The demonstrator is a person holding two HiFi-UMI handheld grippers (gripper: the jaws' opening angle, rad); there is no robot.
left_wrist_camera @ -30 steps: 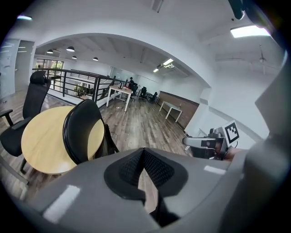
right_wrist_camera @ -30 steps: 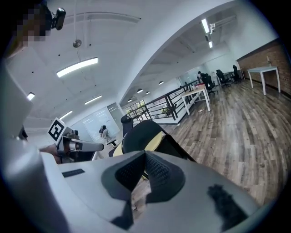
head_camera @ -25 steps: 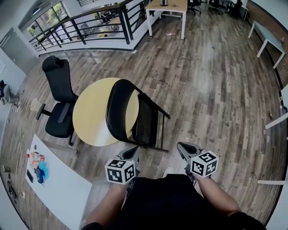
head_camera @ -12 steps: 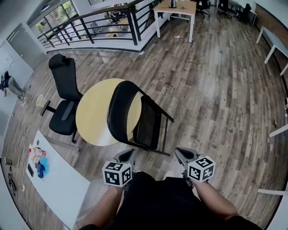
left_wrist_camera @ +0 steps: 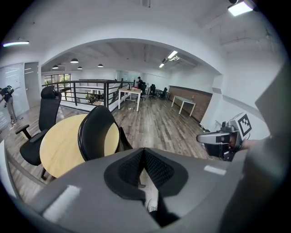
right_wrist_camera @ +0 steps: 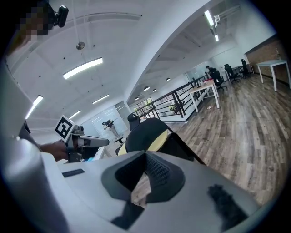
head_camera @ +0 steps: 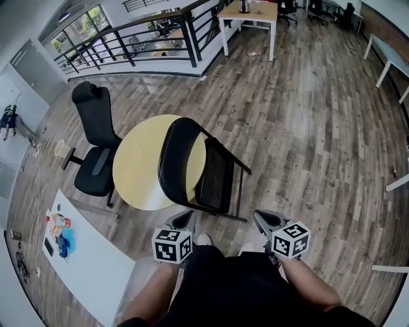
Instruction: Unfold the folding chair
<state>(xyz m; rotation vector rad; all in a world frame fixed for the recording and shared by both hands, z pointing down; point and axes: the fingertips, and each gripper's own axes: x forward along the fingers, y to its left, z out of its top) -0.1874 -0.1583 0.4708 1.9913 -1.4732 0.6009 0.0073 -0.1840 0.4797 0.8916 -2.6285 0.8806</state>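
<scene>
The black folding chair (head_camera: 199,167) stands on the wood floor just ahead of me, its rounded backrest against the round yellow table (head_camera: 139,167) and its seat panel tipped steeply up. Both grippers hover low in front of my body, short of the chair and not touching it. My left gripper (head_camera: 185,219) is shut with nothing in it, and its pads meet in the left gripper view (left_wrist_camera: 144,151), where the folding chair (left_wrist_camera: 97,133) shows at left. My right gripper (head_camera: 261,219) is also shut and empty (right_wrist_camera: 146,154), with the folding chair (right_wrist_camera: 152,132) straight beyond it.
A black office chair (head_camera: 94,145) stands left of the table. A white desk (head_camera: 89,271) with small items lies at lower left. A black railing (head_camera: 137,38) and a wooden table (head_camera: 250,13) are at the back, with white tables (head_camera: 386,54) at the right edge.
The head view has shifted slightly, so the chair and table sit a little lower and further right in the picture. The grippers and the chair themselves stay where they were.
</scene>
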